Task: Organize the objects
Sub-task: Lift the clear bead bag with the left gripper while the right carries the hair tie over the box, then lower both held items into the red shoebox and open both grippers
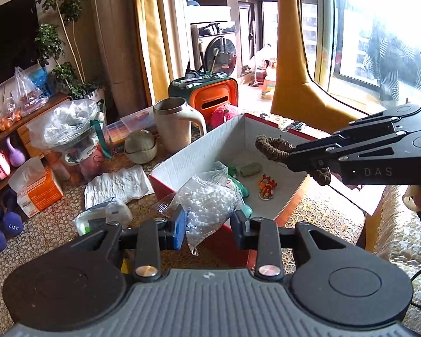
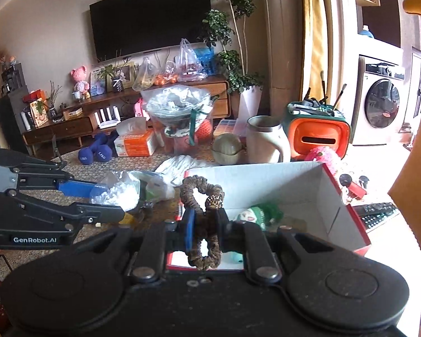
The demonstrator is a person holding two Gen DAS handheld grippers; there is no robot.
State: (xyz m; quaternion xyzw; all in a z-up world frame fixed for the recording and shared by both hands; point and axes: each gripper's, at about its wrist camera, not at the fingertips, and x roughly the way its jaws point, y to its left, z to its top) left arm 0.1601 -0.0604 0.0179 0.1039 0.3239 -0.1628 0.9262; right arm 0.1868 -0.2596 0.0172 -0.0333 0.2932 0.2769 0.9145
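A white cardboard box (image 1: 199, 151) with red outer sides sits open on a cluttered worktop (image 1: 56, 216), already holding a few small toys. The right gripper (image 2: 205, 224) is closed on a brown fabric hair scrunchie (image 2: 202, 193), pinched near its middle so the loop stands upright, one end above the fingers and one below. In the left wrist view the scrunchie (image 1: 275, 144) hangs directly over the box's interior, so the drop point lies straight beneath it. The left gripper (image 1: 209, 219) grips a clear bag of white beads (image 1: 207, 205) at the box's near edge. That bag seems to hang partly over the rim, though the view is distorted. The right gripper looks better placed to release first.
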